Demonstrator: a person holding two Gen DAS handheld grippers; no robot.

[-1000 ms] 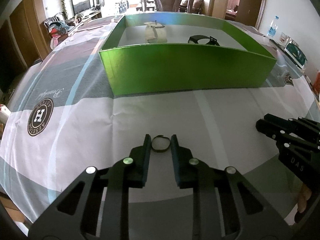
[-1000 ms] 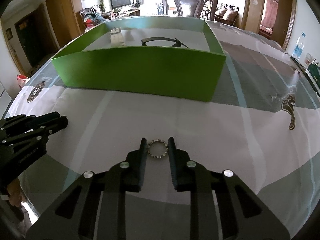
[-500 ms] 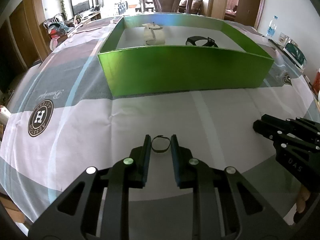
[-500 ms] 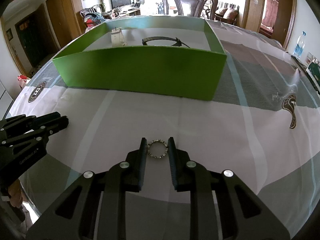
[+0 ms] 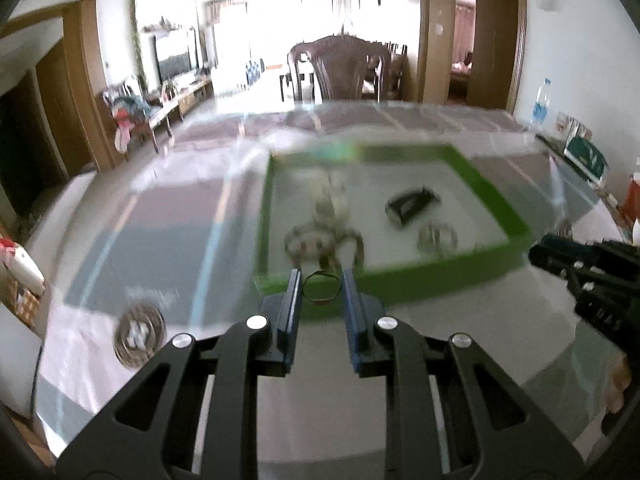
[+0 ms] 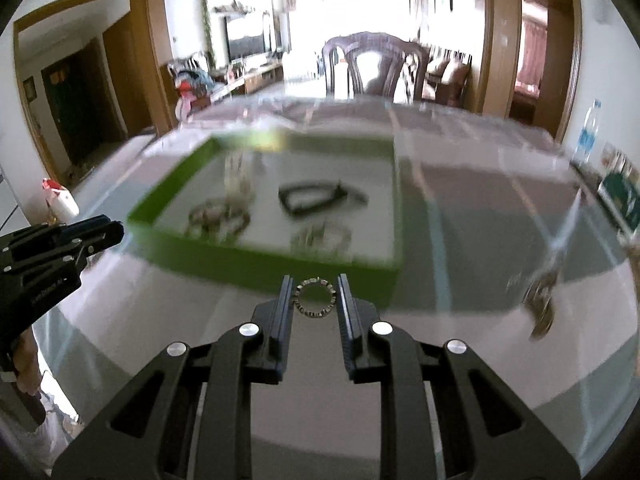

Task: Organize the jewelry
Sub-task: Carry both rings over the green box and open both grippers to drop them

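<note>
Both grippers have lifted off the table: the left gripper [image 5: 321,288] grasps a thin dark ring [image 5: 321,289], the right gripper [image 6: 314,296] a studded ring [image 6: 315,297]. The green tray [image 6: 256,258] at frame centre now shows its inside, so dropping them in likely comes next

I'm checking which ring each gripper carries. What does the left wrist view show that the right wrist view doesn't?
Only the left wrist view shows the thin dark ring pinched by the left gripper. Only the right wrist view shows the studded silver ring pinched by the right gripper. Both show the green box with a black band and blurred jewelry inside, and the other gripper at the frame's edge.
</note>
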